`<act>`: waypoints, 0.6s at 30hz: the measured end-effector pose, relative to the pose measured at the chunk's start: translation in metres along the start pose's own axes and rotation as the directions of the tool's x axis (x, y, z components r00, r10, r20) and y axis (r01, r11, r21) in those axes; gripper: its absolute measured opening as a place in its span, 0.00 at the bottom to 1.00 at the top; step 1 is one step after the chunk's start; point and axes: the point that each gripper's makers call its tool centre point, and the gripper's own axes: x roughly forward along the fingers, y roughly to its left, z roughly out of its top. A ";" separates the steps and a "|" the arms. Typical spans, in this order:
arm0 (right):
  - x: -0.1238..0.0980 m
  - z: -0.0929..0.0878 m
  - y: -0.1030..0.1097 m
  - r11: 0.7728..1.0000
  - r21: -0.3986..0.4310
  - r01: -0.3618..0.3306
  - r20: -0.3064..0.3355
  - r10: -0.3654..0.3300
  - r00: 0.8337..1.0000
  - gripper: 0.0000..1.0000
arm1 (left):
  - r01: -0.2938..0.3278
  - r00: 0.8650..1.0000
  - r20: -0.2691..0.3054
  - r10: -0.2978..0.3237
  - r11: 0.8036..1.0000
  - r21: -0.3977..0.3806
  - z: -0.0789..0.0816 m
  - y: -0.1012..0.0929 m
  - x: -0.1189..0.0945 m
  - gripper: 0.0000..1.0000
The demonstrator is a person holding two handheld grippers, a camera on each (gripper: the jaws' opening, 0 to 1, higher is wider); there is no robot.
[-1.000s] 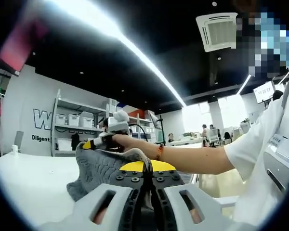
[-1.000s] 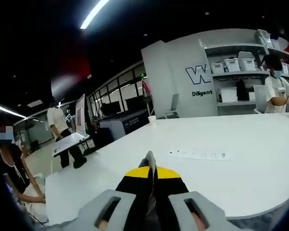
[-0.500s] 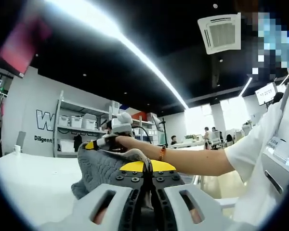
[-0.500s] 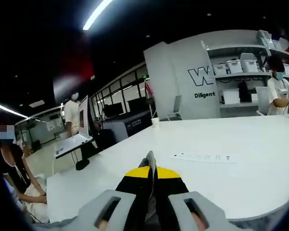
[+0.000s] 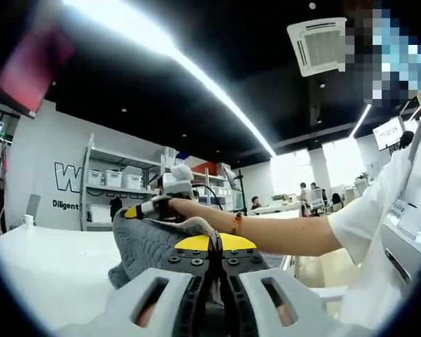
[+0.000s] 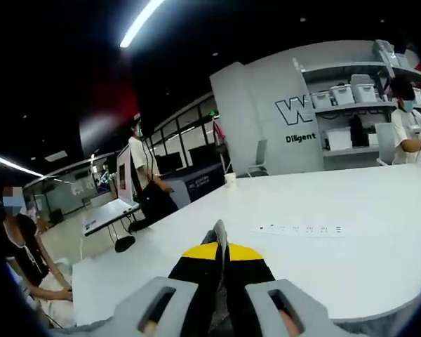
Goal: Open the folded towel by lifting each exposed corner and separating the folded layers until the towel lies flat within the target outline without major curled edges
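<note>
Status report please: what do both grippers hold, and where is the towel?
Left gripper shut on grey towel. Right gripper shut on the same towel. Towel held up over white table, still bunched. Power strip lies on the table.

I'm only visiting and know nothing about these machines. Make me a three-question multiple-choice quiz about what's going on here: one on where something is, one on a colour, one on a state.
1. Where is the towel?
A. Lifted above the white table
B. Spread flat on the floor
C. Stacked on a shelf

2. What colour is the towel?
A. Red
B. Grey
C. Green

3. How do the left hand-held gripper's jaws stand?
A. Wide open
B. Shut on the towel
C. Holding a cup

Answers:
1 A: in the left gripper view it hangs bunched over the white table, between the left gripper and the right hand-held gripper.
2 B: its quilted fabric is grey.
3 B: the jaws meet with grey cloth at their tips.
</note>
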 end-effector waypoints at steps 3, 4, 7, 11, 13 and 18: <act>0.001 0.004 0.005 1.000 -0.013 0.000 0.003 0.000 1.000 0.00 | 0.006 1.000 -0.010 -0.006 1.000 0.026 0.000 0.000 -0.002 0.00; 0.002 0.005 0.006 1.000 -0.013 -0.001 0.006 0.002 1.000 0.00 | 0.005 1.000 -0.009 -0.005 1.000 0.028 0.001 0.000 -0.003 0.00; 0.003 0.005 0.010 1.000 -0.009 -0.009 0.010 0.009 1.000 0.00 | -0.003 1.000 0.003 0.003 1.000 0.017 0.004 0.004 -0.007 0.00; 0.003 0.006 0.016 1.000 -0.007 -0.015 0.010 0.015 1.000 0.00 | -0.025 1.000 0.011 0.025 0.999 0.023 0.007 0.011 -0.013 0.00; 0.004 0.008 0.017 1.000 -0.008 -0.018 0.009 0.018 1.000 0.00 | -0.030 0.999 0.015 0.030 0.999 0.022 0.009 0.012 -0.015 0.00; 0.006 0.010 0.025 0.999 -0.003 -0.032 0.016 0.032 0.999 0.00 | -0.048 0.998 0.030 0.048 0.999 0.022 0.014 0.018 -0.021 0.00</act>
